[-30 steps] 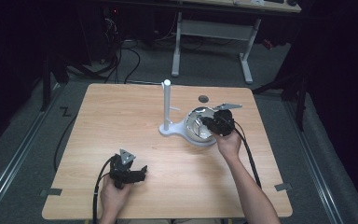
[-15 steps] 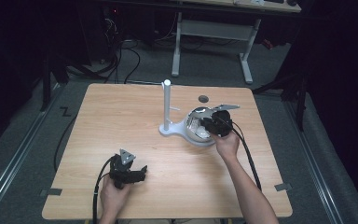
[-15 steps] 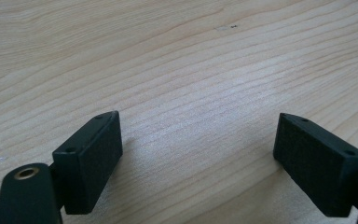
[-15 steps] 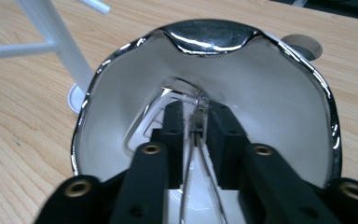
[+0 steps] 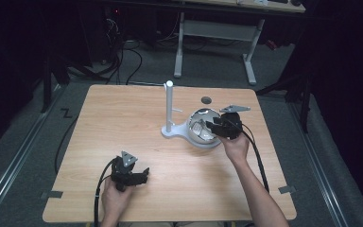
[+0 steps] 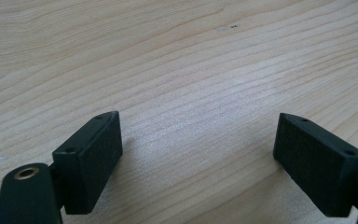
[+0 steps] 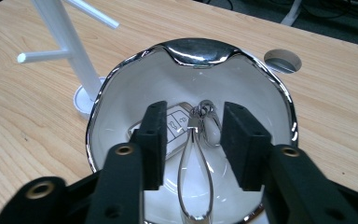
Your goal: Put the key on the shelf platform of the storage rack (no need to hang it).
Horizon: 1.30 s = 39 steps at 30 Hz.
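Black right tongs (image 7: 192, 140) have just been opening, jaws apart over the car key (image 7: 175, 126) and its metal loop (image 7: 195, 184), not gripping. Key lies in the chrome-rimmed bowl (image 7: 121, 84) beside the white stand (image 7: 70, 44). Left tongs (image 6: 198, 161) sit wide open, empty, on the wooden counter (image 6: 177, 56).

On the tabletop (image 5: 123, 123), seen from above, the stand (image 5: 169, 111) rises near the centre. The bowl (image 5: 199, 135) touches the stand's base at its 4 o'clock. The key fob (image 7: 175, 126) and its ring loop (image 7: 196, 172) lie in the bowl. A round hole (image 5: 206, 100) sits at the bowl's 12 o'clock. The right gripper (image 7: 191, 140) hangs over the bowl, the loop between its jaws. The left gripper (image 5: 139, 176) rests at the stand's 7 o'clock, well apart.
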Tool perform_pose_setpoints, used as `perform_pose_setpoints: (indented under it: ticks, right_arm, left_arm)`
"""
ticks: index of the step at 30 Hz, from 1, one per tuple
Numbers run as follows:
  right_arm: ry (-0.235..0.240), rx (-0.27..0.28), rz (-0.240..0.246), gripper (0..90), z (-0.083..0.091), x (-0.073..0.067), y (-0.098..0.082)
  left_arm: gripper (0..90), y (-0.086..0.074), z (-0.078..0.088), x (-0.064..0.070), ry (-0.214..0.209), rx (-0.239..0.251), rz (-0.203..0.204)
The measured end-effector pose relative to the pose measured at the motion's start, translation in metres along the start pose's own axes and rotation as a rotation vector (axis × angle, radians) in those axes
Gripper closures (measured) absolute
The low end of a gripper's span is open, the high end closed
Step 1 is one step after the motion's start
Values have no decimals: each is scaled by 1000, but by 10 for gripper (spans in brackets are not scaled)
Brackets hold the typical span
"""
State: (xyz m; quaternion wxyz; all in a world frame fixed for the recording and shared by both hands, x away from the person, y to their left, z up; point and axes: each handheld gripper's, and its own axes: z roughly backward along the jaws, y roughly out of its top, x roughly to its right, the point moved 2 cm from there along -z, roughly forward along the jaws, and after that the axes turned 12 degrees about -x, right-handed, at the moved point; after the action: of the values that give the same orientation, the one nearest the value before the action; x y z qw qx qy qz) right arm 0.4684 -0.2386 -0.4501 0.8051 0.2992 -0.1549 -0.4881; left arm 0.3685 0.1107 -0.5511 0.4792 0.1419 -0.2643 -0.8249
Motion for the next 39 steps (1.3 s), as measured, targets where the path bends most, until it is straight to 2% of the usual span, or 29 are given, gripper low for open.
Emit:
perform_pose_setpoints:
  ticks: [13,16,17,19,30,33,36,39]
  right_arm:
    - [-7,3,-13,531,18,5,-6]
    - [-6,21,-19,531,22,7,-10]
    - [0,12,-38,529,23,10,-15]
    - [-11,3,-35,528,25,12,-18]
    - [-9,26,-44,525,41,18,-24]
    - [0,42,-61,526,45,19,-28]
    - [-7,28,-61,526,46,22,-34]
    - [-2,46,-72,528,51,24,-37]
  left_arm:
    - [158,0,0,0,0,0,0]
    - [159,0,0,0,0,0,0]
    - [159,0,0,0,0,0,0]
    - [159,0,0,0,0,0,0]
    - [159,0,0,0,0,0,0]
    - [159,0,0,0,0,0,0]
    - [159,0,0,0,0,0,0]
    - [159,0,0,0,0,0,0]
